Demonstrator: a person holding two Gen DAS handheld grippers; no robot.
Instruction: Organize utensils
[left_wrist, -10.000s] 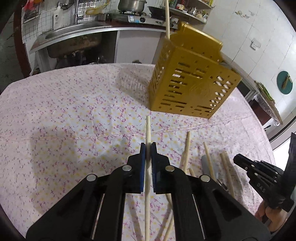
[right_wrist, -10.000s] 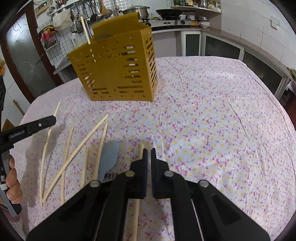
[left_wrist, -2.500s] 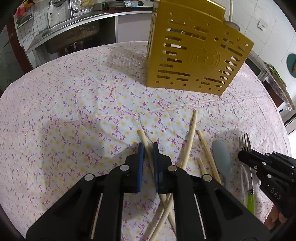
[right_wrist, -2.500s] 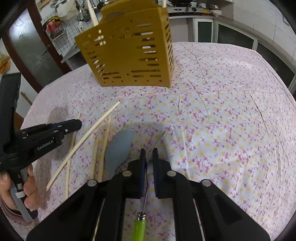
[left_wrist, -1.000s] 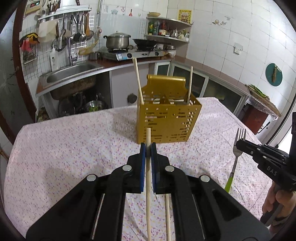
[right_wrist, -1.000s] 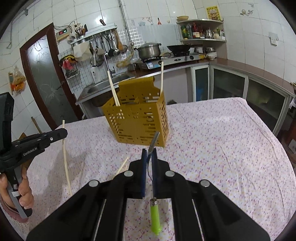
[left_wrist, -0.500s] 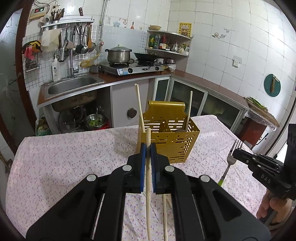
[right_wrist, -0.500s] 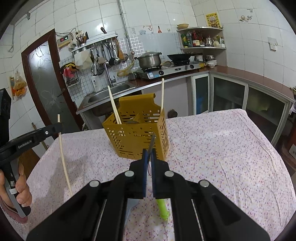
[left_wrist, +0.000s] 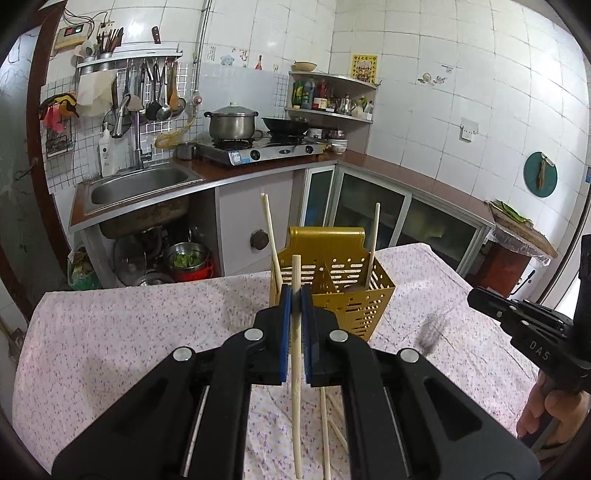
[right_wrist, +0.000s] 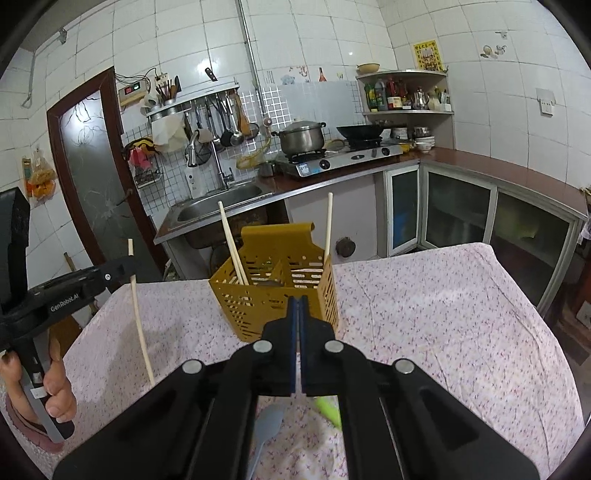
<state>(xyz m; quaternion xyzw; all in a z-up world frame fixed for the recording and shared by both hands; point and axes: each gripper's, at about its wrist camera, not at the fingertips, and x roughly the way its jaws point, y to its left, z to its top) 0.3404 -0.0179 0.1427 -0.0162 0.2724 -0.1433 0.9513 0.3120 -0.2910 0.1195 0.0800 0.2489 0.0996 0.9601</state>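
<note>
Currently a chopstick stands near upright, clamped between the closed jaws of the left gripper. Directly ahead of those jaws stands the yellow utensil holder on the floral tablecloth, with two chopsticks already leaning in it. Loose chopsticks lie below the jaws. The right gripper is closed; whether it still grips the fork cannot be told. Only the right wrist view shows the fork's green handle and a grey spoon beneath its jaws.

Home kitchen — sink; gas stove; tiled walls
</note>
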